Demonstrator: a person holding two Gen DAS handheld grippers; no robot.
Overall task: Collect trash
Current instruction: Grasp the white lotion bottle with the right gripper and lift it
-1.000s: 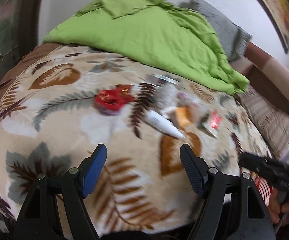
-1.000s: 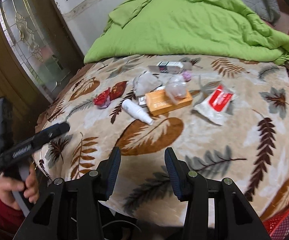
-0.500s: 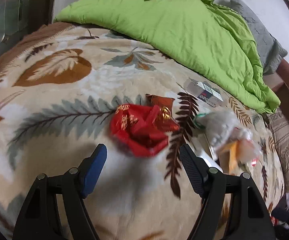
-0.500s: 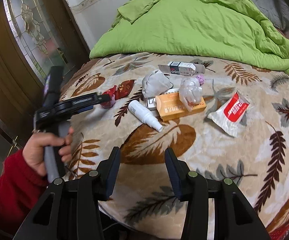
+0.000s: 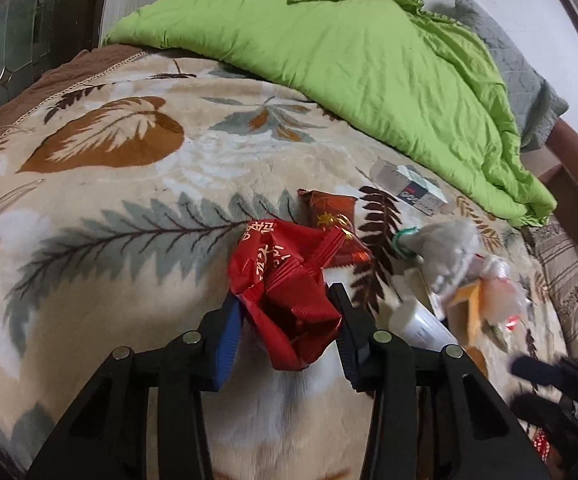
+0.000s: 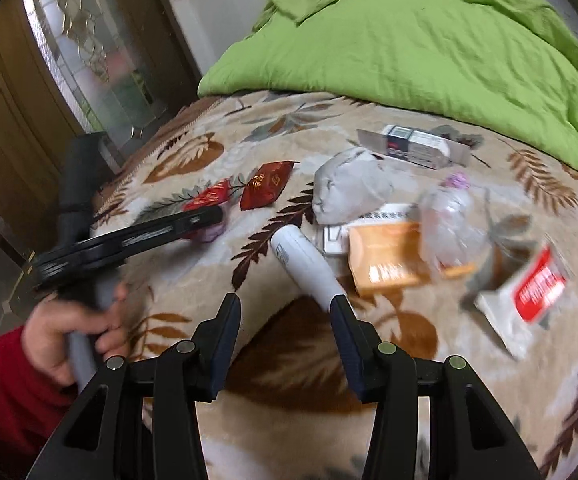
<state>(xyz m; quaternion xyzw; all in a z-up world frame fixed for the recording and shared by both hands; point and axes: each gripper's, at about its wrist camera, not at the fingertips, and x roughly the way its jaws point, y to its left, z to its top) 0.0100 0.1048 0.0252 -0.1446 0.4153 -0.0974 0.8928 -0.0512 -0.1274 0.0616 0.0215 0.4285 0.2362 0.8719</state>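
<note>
Left gripper (image 5: pixel 285 312) has its fingers pinching the crumpled red wrapper (image 5: pixel 289 284) on the bed (image 5: pixel 129 200), right gripper (image 6: pixel 285 320) hangs spread near the white tube (image 6: pixel 305 264) at 12 o'clock, so next is probably lifting it off to wherever the trash goes.

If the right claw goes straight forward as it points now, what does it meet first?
Most likely the white tube: its near end lies just ahead of the open right claw, by the right finger. Depth is unclear; beyond it is the orange box.
</note>
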